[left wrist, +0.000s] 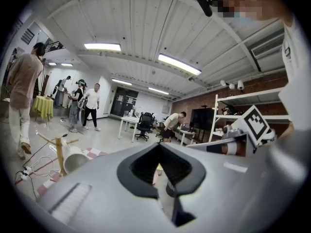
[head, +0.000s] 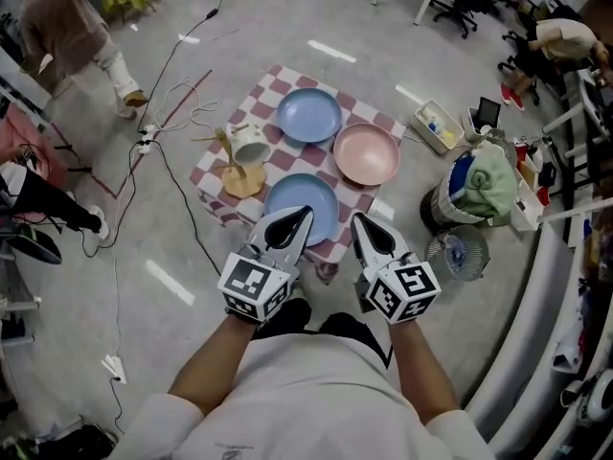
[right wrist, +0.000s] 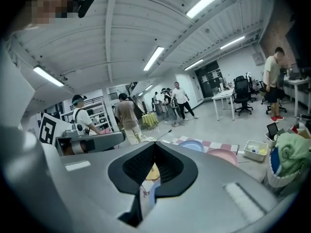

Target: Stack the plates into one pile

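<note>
Three plates lie apart on a small table with a checkered cloth: a blue plate at the far side, a pink plate to its right, and a second blue plate nearest me. My left gripper hovers over the near plate's front edge, shut and holding nothing. My right gripper hangs just right of that plate, also shut and holding nothing. The right gripper view shows the far blue plate and the pink plate beyond the right gripper. The left gripper points past the table.
A white mug lies tipped on a wooden stand beside a wooden coaster on the table's left. Right of the table stand a bin with green cloth, a small fan and a white box. Cables cross the floor at left.
</note>
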`<state>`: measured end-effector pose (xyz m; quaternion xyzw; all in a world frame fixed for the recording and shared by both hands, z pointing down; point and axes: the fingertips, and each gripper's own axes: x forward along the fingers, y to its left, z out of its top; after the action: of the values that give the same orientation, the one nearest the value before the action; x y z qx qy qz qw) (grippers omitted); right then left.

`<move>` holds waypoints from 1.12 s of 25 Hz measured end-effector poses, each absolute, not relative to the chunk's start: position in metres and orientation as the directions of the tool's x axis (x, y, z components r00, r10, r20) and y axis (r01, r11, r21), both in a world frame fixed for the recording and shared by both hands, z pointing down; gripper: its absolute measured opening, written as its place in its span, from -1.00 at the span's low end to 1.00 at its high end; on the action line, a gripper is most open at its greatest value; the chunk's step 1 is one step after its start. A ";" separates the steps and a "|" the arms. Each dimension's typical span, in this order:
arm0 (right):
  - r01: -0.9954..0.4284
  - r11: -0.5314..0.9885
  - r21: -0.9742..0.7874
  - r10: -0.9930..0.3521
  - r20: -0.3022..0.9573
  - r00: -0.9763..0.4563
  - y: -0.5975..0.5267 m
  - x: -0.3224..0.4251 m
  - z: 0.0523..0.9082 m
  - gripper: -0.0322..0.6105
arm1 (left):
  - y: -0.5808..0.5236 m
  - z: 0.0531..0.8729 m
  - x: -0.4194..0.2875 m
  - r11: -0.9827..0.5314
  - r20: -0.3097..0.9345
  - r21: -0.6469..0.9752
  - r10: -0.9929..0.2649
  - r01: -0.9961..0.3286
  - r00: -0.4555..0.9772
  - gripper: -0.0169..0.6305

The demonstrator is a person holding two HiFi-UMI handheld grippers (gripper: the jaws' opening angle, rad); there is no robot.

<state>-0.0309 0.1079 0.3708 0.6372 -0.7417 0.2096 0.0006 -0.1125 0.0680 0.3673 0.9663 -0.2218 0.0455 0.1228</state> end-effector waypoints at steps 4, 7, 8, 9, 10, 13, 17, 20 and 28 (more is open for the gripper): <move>-0.953 0.042 -0.300 -0.938 0.316 -0.141 0.090 -0.022 0.393 -0.89 | 0.045 0.382 -0.110 -0.869 0.160 0.236 -0.406 -0.434 0.900 -0.93; -0.951 0.013 -0.309 -0.932 0.341 -0.123 0.079 -0.015 0.408 -0.89 | 0.035 0.395 -0.106 -0.870 0.172 0.244 -0.396 -0.429 0.902 -0.93; -0.949 0.010 -0.314 -0.929 0.348 -0.125 0.075 -0.014 0.413 -0.89 | 0.031 0.399 -0.105 -0.869 0.176 0.247 -0.395 -0.429 0.902 -0.93; -0.948 0.009 -0.318 -0.926 0.356 -0.128 0.071 -0.014 0.418 -0.89 | 0.027 0.404 -0.104 -0.867 0.181 0.251 -0.394 -0.430 0.901 -0.93; -0.947 0.009 -0.320 -0.922 0.364 -0.132 0.068 -0.013 0.423 -0.89 | 0.024 0.410 -0.102 -0.865 0.188 0.254 -0.394 -0.432 0.900 -0.93; -0.945 0.010 -0.327 -0.910 0.388 -0.144 0.058 -0.010 0.441 -0.89 | 0.016 0.427 -0.095 -0.859 0.210 0.263 -0.393 -0.439 0.895 -0.93; -0.944 0.025 -0.329 -0.883 0.435 -0.175 0.042 -0.004 0.471 -0.89 | 0.000 0.452 -0.085 -0.842 0.250 0.280 -0.399 -0.460 0.882 -0.93; -0.942 0.033 -0.334 -0.855 0.479 -0.200 0.031 0.006 0.499 -0.89 | -0.012 0.473 -0.072 -0.831 0.284 0.288 -0.400 -0.476 0.871 -0.93; -0.938 0.067 -0.340 -0.742 0.611 -0.275 0.002 0.026 0.591 -0.82 | -0.039 0.535 -0.040 -0.804 0.389 0.303 -0.386 -0.512 0.837 -0.93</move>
<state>0.0257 0.0018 0.5908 0.5856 -0.7171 0.3512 0.1393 -0.0395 -0.0392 0.5351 0.9368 -0.2394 0.1562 0.2016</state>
